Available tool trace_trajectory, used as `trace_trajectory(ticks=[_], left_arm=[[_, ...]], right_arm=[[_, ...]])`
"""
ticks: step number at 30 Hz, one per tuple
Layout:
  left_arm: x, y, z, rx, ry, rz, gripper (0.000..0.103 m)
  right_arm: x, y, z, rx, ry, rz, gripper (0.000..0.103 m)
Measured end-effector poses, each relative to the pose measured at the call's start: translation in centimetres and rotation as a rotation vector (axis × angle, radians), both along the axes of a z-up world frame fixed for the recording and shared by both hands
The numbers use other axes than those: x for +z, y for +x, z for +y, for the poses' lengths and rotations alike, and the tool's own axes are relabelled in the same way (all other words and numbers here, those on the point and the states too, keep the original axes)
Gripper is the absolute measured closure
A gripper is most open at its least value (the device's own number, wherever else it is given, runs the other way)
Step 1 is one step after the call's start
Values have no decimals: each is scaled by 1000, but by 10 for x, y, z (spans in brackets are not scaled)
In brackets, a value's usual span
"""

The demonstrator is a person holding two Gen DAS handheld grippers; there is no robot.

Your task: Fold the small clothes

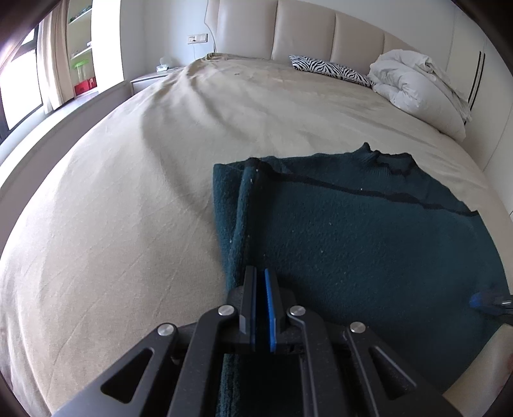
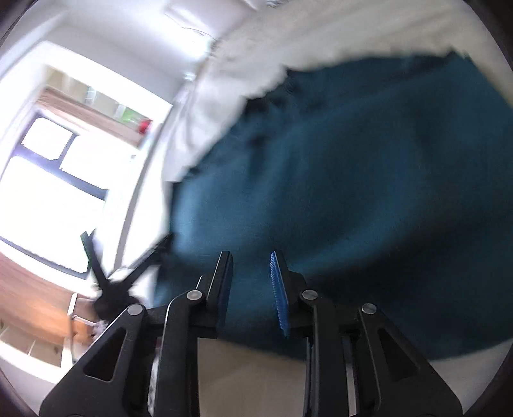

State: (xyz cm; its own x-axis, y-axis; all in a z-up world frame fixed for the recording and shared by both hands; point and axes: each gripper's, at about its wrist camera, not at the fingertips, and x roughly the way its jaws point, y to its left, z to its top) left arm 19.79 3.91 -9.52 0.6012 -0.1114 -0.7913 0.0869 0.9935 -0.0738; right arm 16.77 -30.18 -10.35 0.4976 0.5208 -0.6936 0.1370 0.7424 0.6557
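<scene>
A dark teal knit sweater (image 1: 352, 240) lies flat on the beige bed sheet (image 1: 128, 208), its collar toward the headboard and its left side folded inward. My left gripper (image 1: 260, 276) is shut, with the sweater's folded left edge pinched between its pads. In the blurred right wrist view the sweater (image 2: 352, 176) fills the frame. My right gripper (image 2: 251, 259) is open over the sweater's near hem and holds nothing. Its blue tip shows at the right edge of the left wrist view (image 1: 484, 300). The left gripper shows dark and blurred at the left of the right wrist view (image 2: 128, 272).
A zebra-print pillow (image 1: 330, 69) and a bundled white duvet (image 1: 416, 86) lie at the padded headboard (image 1: 304, 29). A nightstand (image 1: 154, 77) stands left of the bed, near a window and shelves. The bed's near edge (image 2: 256, 378) shows under the right gripper.
</scene>
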Motion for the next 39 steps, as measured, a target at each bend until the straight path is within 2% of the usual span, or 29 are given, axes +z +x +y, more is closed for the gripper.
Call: trace_trajectory(ticks=[1, 3, 4, 7, 9, 11, 12, 13, 15, 18, 20, 22, 23, 24, 25, 26, 27, 29, 31, 34, 36, 39], left_arm=[[0, -1, 1, -3, 0, 1, 94], [-1, -1, 4, -8, -6, 0, 94], [-1, -2, 6, -10, -5, -2, 94], [-2, -5, 6, -7, -2, -7, 94], [-2, -8, 6, -4, 2, -11, 95], [-2, -11, 5, -3, 3, -15, 95], [-2, -11, 5, -3, 2, -14, 95], [-3, -12, 6, -2, 1, -15, 95], [-3, -12, 6, 0, 0, -15, 95], [-2, -11, 5, 7, 3, -11, 95], [-1, -11, 6, 7, -5, -4, 95], [4, -12, 9, 0, -44, -9, 95], [8, -12, 13, -7, -82, -15, 90], [13, -12, 18, -6, -111, -27, 82], [17, -12, 20, 0, -117, -41, 76], [25, -10, 22, 15, -106, -71, 57], [28, -7, 23, 18, -105, -85, 50], [32, 8, 25, 12, -104, -82, 50], [31, 26, 23, 1, -78, -67, 50], [26, 50, 13, -33, -2, -38, 51], [25, 60, 9, -53, 7, -39, 51], [23, 71, 0, -91, 38, -38, 51]], right_arm=[[-14, -2, -9, -54, 37, 37, 82], [-31, -17, -37, -142, 169, 35, 85], [-32, -25, -50, -173, 172, 26, 86], [-26, -55, -91, -289, 74, -1, 87], [-22, -76, -117, -366, 65, 2, 87], [-13, -89, -134, -435, 11, 9, 87], [-7, -92, -137, -451, -19, 3, 81], [3, -94, -136, -461, -61, -4, 80], [16, -88, -129, -426, -92, -31, 80], [36, -60, -80, -285, -123, -74, 79], [37, -40, -51, -192, -165, -77, 79], [36, -29, -41, -159, -203, -54, 79], [37, -27, -39, -154, -238, -56, 78], [40, -21, -37, -150, -307, -70, 72], [44, -16, -36, -146, -382, -85, 54], [48, -13, -36, -140, -440, -96, 44], [51, -10, -36, -133, -497, -118, 35], [58, -8, -50, -107, -597, -180, 36], [62, -2, -66, -90, -638, -185, 36], [61, 15, -87, -100, -641, -194, 36], [62, 26, -106, -120, -648, -185, 37], [55, 41, -119, -90, -642, -182, 38]])
